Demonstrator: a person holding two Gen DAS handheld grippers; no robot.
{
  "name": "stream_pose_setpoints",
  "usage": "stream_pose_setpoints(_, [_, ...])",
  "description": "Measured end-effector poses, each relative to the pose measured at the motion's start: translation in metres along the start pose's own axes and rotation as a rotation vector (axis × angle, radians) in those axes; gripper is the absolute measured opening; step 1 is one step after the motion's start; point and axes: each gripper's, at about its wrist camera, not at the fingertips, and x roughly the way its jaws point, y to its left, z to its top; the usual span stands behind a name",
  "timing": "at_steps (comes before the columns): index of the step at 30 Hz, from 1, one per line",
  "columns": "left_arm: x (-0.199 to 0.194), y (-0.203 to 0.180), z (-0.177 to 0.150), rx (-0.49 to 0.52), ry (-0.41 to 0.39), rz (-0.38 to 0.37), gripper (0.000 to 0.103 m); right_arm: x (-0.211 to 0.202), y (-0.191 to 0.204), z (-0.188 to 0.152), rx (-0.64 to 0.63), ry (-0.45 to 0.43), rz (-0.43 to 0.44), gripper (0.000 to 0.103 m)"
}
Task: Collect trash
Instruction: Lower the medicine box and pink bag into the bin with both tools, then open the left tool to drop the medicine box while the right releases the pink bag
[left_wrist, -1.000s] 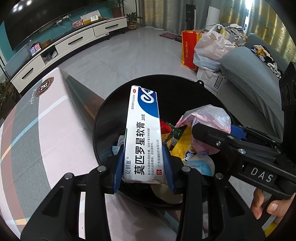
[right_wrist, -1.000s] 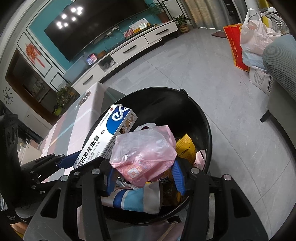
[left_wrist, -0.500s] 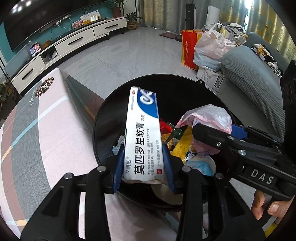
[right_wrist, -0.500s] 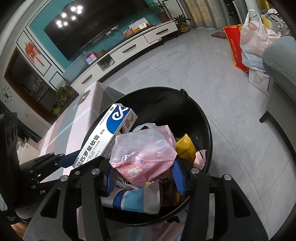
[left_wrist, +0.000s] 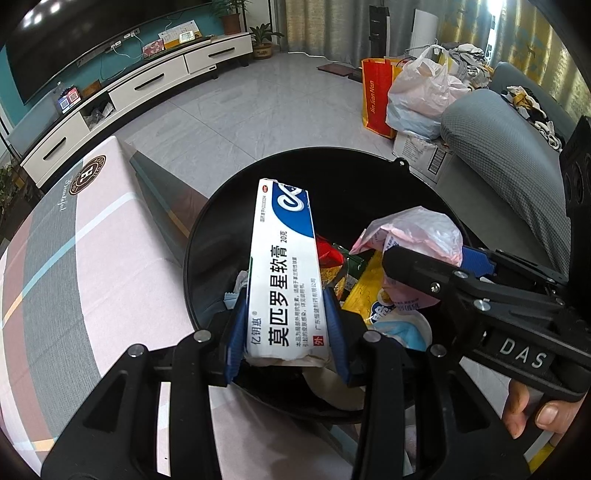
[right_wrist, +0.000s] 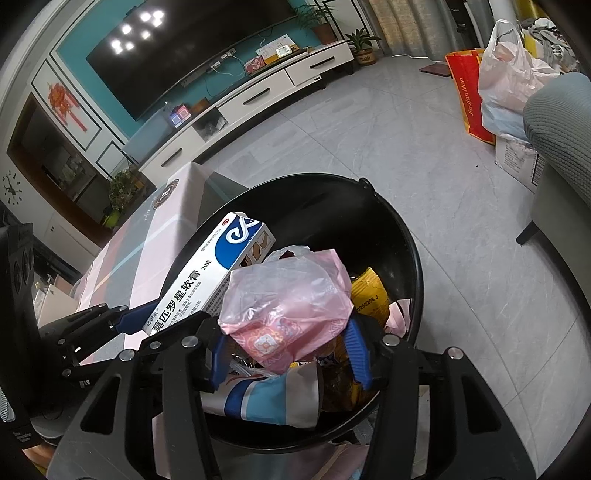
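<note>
My left gripper (left_wrist: 286, 332) is shut on a white and blue ointment box (left_wrist: 284, 266) and holds it over the black trash bin (left_wrist: 229, 206). The box also shows in the right wrist view (right_wrist: 207, 280). My right gripper (right_wrist: 286, 350) is shut on a crumpled pink plastic bag (right_wrist: 288, 306) above the same bin (right_wrist: 406, 251). That bag shows in the left wrist view (left_wrist: 417, 232) at the right gripper's tip. The bin holds several wrappers, among them a yellow packet (right_wrist: 369, 291).
A table with a pink and grey cloth (left_wrist: 74, 258) stands left of the bin. A grey sofa (left_wrist: 509, 147), a red bag (left_wrist: 375, 96) and a full plastic bag (left_wrist: 421, 92) stand at the right. A white TV cabinet (right_wrist: 258, 99) lines the far wall.
Both grippers keep their loads over the bin and have hardly moved.
</note>
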Motion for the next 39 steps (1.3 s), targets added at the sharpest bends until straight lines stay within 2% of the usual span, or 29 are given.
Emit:
stream_pose_setpoints(13, [0.0009, -0.0006, -0.0003, -0.004, 0.001, -0.003, 0.041, 0.0015, 0.0032, -0.0025, -0.007, 0.007, -0.014, 0.057])
stream_pose_setpoints(30, [-0.0004, 0.0035, -0.0016, -0.007, 0.000, 0.000, 0.041, 0.0009, 0.0055, -0.0022, -0.004, 0.006, -0.018, 0.059])
stream_pose_setpoints(35, [-0.0028, 0.0059, -0.0013, -0.007, -0.005, 0.000, 0.045, 0.0001, 0.0042, -0.0014, -0.002, 0.006, -0.019, 0.060])
stream_pose_setpoints(39, [-0.0031, 0.0068, -0.0009, -0.007, -0.005, 0.002, 0.046, -0.0009, 0.0036, -0.0008, -0.003, 0.001, -0.025, 0.067])
